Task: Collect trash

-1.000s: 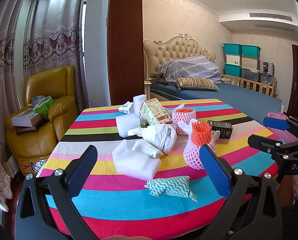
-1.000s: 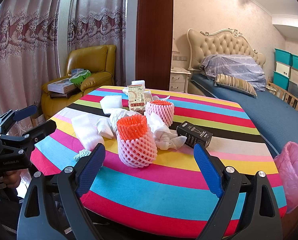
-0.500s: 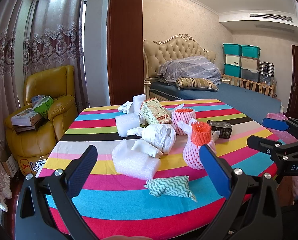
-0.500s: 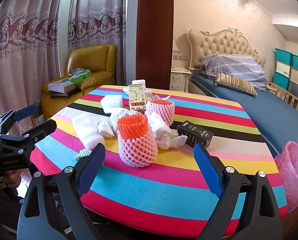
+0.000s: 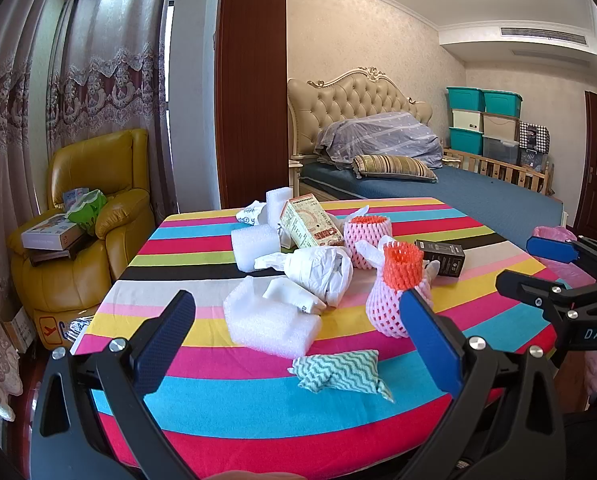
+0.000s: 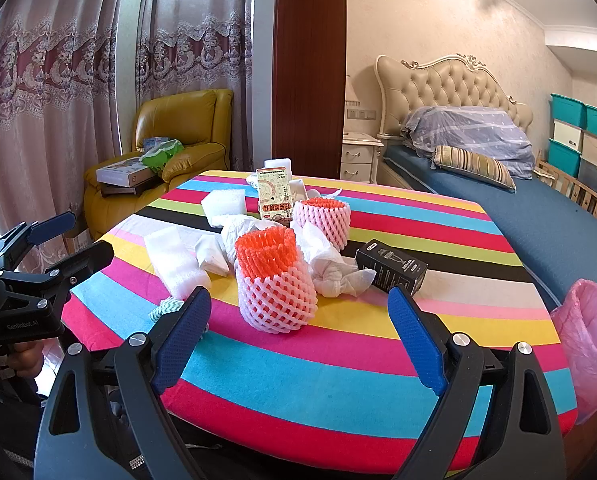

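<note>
My left claw (image 5: pixel 298 332) hangs wide open and empty over the striped counter (image 5: pixel 258 400) edge; the trash (white foam sheet (image 5: pixel 270 322), pink-and-orange fruit net (image 6: pixel 276 280), black box (image 6: pixel 390 266)) sits mid-counter; my right claw (image 6: pixel 298 328) gapes empty beside the pink bag (image 6: pixel 590 340).

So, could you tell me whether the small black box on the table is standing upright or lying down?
Lying down: the black box rests on a long side on the striped tablecloth.
</note>
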`<state>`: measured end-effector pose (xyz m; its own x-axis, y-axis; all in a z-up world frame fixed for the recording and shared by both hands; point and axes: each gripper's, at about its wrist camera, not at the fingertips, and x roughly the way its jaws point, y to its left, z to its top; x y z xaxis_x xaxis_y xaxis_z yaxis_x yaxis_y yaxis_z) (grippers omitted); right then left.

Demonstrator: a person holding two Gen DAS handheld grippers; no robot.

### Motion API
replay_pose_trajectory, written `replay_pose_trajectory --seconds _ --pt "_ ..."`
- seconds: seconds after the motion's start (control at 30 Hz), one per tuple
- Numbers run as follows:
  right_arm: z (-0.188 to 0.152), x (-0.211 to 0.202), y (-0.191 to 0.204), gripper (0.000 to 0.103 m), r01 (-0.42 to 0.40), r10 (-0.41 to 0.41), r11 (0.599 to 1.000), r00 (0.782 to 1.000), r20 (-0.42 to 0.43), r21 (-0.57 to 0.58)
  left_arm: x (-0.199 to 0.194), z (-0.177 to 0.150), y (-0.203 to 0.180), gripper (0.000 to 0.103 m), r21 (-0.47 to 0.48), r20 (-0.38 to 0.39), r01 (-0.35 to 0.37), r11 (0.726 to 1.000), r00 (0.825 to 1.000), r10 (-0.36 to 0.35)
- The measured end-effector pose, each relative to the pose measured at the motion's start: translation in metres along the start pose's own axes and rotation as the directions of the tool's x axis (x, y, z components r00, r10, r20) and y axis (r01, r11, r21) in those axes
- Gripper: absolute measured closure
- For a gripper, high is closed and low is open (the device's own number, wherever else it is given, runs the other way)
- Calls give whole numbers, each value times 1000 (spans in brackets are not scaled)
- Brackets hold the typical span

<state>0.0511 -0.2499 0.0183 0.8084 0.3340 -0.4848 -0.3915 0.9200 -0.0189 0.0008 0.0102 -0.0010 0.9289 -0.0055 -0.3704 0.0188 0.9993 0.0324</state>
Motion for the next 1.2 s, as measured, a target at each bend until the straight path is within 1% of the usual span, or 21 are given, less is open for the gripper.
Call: replay_pose_trajectory --seconds 0.2,1.2 --pt "0 0 0 19 0 0 1000 1000 0 0 -2 -1 -5 4 0 -1 2 1000 1000 -2" --pt "-3 2 2 19 -5 5 1000 1000 -4 0 -2 -3 -5 4 -3 -4 3 1000 1000 -3"
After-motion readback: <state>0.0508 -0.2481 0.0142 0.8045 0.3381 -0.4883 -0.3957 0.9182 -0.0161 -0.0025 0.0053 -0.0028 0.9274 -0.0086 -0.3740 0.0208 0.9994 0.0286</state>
